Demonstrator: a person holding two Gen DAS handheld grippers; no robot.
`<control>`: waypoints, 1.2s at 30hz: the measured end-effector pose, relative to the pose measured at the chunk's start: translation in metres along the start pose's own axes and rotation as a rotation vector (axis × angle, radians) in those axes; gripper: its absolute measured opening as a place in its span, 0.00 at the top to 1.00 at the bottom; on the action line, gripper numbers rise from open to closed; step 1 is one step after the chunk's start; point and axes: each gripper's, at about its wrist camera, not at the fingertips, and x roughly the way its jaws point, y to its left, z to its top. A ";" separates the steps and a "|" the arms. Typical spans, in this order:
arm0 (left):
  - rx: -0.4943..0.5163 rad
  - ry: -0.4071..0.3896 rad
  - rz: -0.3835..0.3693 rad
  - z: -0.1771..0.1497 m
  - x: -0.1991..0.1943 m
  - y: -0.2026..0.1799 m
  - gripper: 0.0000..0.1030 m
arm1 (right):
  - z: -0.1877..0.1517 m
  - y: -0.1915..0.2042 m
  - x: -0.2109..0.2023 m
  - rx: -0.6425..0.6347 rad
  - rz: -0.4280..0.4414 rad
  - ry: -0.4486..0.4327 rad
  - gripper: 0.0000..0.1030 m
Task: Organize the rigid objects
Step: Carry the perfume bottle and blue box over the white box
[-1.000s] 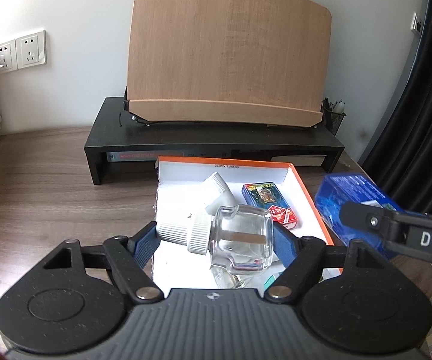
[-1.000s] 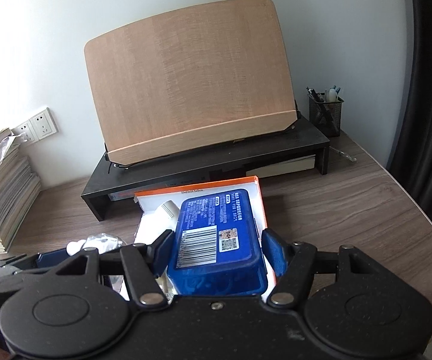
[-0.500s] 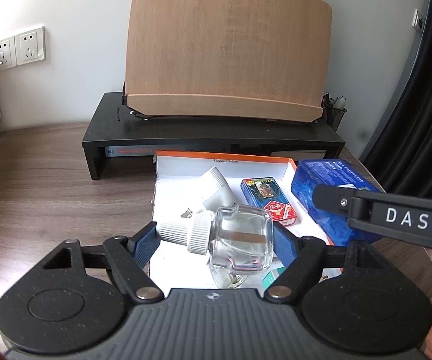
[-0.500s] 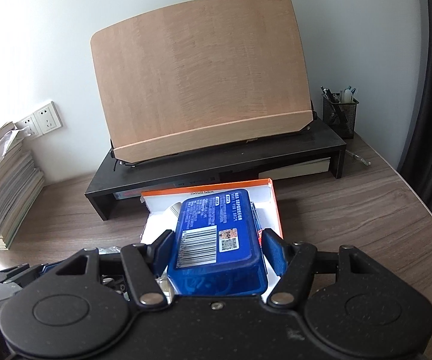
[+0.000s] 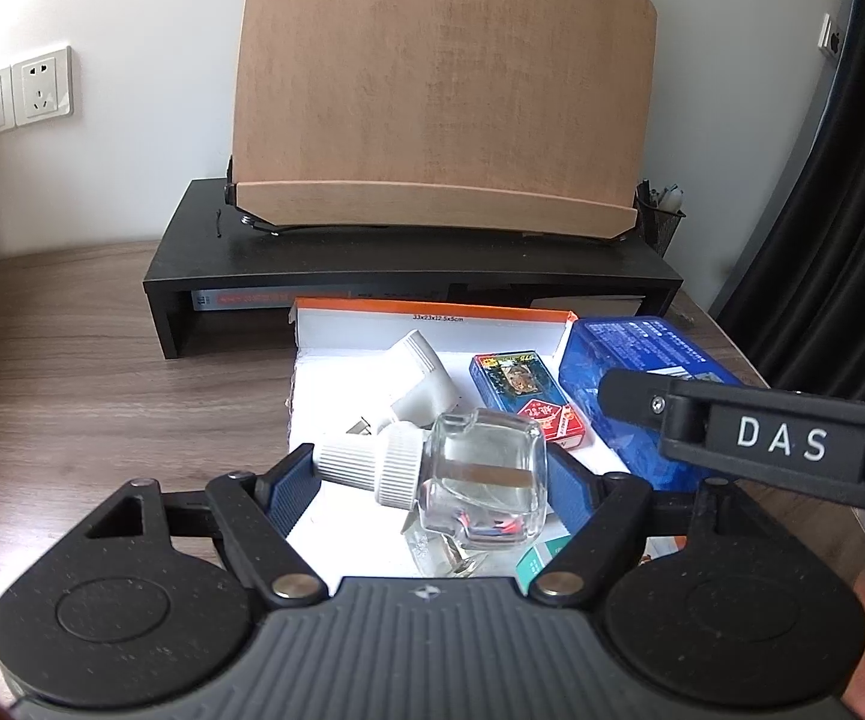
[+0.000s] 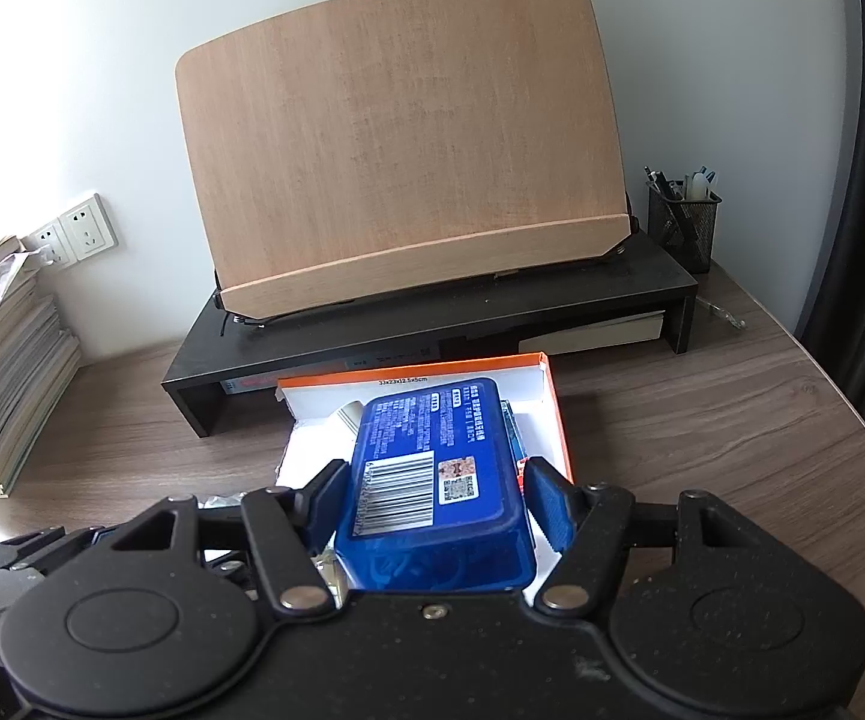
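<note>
right gripper (image 6: 432,504), clamping the blue plastic case (image 6: 432,480), has carried it over the orange-rimmed box (image 5: 432,309); left gripper (image 5: 432,480) grips the glass bottle (image 5: 480,480) unmoved. drop-off looks next.

A home study or office: a wood-grain desk (image 6: 702,420) against a white wall, a monitor riser (image 6: 432,324) bearing a book stand (image 6: 402,150), a pen cup (image 6: 685,222), stacked books (image 6: 0,372), wall sockets (image 6: 75,231), dark curtain (image 5: 852,180)
</note>
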 end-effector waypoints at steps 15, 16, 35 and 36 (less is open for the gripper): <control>-0.002 0.009 -0.008 0.001 0.006 0.002 0.23 | 0.001 0.003 0.009 0.000 -0.005 0.012 0.26; -0.001 0.008 -0.008 0.001 0.007 0.002 0.23 | 0.002 0.003 0.010 0.000 -0.005 0.013 0.26; 0.009 0.022 -0.016 0.007 0.021 0.003 0.23 | 0.007 0.004 0.028 -0.010 -0.007 0.032 0.25; 0.009 0.023 -0.017 0.008 0.022 0.003 0.23 | 0.007 0.004 0.030 -0.011 -0.007 0.034 0.25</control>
